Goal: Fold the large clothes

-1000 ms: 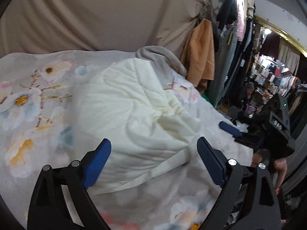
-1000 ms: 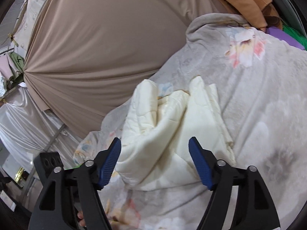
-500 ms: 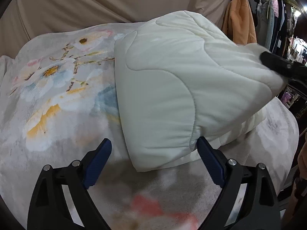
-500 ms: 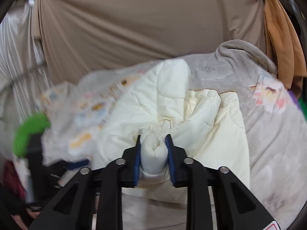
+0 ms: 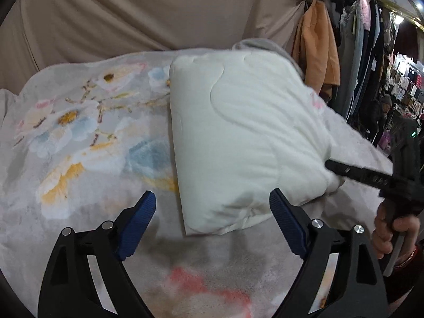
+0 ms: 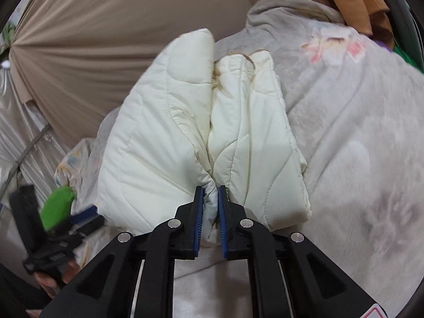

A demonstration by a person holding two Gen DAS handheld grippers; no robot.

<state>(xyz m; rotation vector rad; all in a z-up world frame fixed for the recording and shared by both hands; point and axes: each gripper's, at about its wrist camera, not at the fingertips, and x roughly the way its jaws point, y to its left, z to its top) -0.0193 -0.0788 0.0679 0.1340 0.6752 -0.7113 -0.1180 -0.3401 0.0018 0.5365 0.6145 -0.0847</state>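
Cream quilted padding, a large garment (image 6: 201, 122), is seen folded over on itself on a grey floral blanket (image 5: 79, 122), in front of a beige draped curtain (image 5: 132, 13). A bunched edge of it is pinched between the blue pads of the right gripper (image 6: 210, 193), whose jaws are closing on the fabric. A second ago those jaws stood wide apart with the garment lying loose and crumpled beyond them; half a second ago a thicker wad of padding was held between pads less close together. The left gripper (image 5: 212, 212) is held with its jaws wide apart above the blanket, the near corner of the garment lying between the pads but untouched by them. A second ago the garment was seen from this side as a rumpled heap with a loose strap; it is now a smooth, doubled bundle. Hanging clothes (image 5: 318, 53) are visible at the right, beside an orange one. No brand or label can be read; only a red-edged sticker corner on the right gripper's body is seen, its writing cut off.
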